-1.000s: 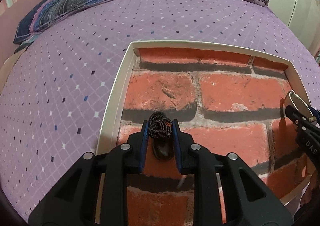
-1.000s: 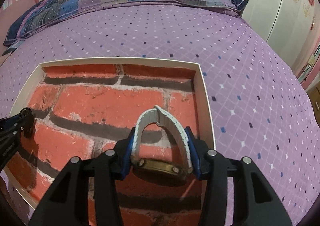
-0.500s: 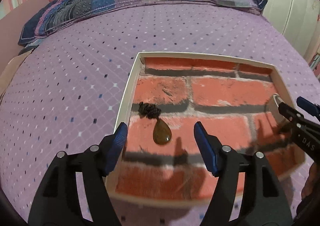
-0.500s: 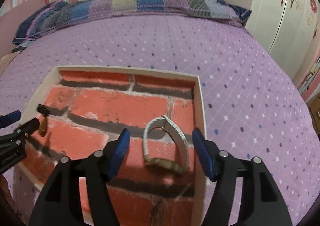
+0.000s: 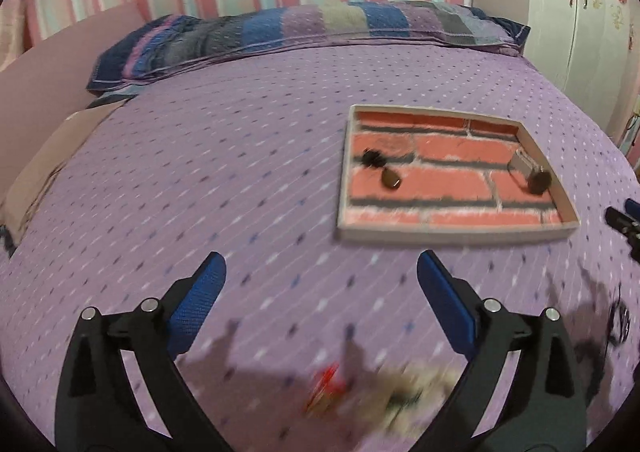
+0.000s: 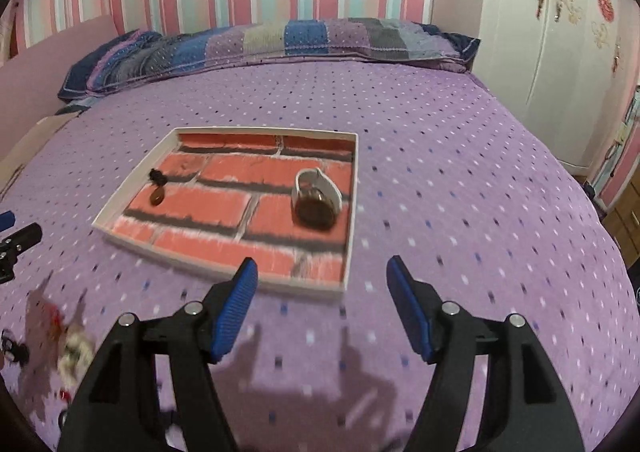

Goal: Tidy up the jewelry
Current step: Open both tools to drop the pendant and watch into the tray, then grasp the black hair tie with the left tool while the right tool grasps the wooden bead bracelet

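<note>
A shallow white-rimmed tray [image 5: 452, 232] [image 6: 224, 271] with a red brick print lies on the purple bedspread. In it lie a brown teardrop pendant on a dark cord [image 5: 389, 178] [image 6: 157, 195] at the left and a white-strapped watch [image 6: 316, 197] [image 5: 534, 176] at the right. My left gripper [image 5: 322, 276] is open and empty, well in front of the tray. My right gripper [image 6: 320, 272] is open and empty, just in front of the tray's near edge. Blurred loose jewelry, red and pale pieces [image 5: 360, 392] [image 6: 72, 348], lies on the bed near me.
A striped patchwork pillow [image 5: 304, 31] [image 6: 276, 39] lies along the far edge of the bed. A white wardrobe [image 6: 560, 31] stands at the right. A small dark item [image 5: 618, 326] lies on the bedspread at the right.
Both grippers let go of the pendant and the watch, which now lie in the tray. Both grippers, open, have pulled back and up away from the tray.
</note>
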Demonstrator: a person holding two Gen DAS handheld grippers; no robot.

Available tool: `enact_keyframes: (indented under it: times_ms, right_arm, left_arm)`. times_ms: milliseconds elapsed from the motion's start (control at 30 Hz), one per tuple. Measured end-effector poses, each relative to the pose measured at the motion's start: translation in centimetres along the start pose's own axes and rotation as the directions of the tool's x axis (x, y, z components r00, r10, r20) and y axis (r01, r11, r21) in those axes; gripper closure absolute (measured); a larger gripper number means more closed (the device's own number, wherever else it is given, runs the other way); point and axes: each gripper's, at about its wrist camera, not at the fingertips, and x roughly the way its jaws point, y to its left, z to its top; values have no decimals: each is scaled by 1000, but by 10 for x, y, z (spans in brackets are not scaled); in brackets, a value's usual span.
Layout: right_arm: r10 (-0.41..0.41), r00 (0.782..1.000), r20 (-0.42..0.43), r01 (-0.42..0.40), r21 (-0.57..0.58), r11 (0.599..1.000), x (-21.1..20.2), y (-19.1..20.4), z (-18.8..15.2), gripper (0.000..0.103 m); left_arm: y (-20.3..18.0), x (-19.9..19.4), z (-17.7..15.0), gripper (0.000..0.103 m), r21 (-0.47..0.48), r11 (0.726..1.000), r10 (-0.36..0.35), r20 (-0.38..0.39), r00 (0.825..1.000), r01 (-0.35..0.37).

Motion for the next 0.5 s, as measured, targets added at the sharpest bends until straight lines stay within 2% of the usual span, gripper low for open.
enact_keyframes:
  times_ms: [100, 300, 500]
  right_arm:
    - [-7, 1000, 19, 6, 16, 1000, -27, -6, -25, 37]
    - [-8, 999, 35, 7, 41, 999, -66, -18, -73, 37]
    - [-31, 998, 62, 29, 40, 999, -93, -22, -108, 37]
  left_arm:
    - [13, -30, -29, 8, 2, 1000, 5, 18, 1000, -5]
    - [13, -70, -77, 7, 8, 1000, -13, 43, 999, 13]
    - [1, -86, -114, 7, -3, 999, -45, 49, 998, 45]
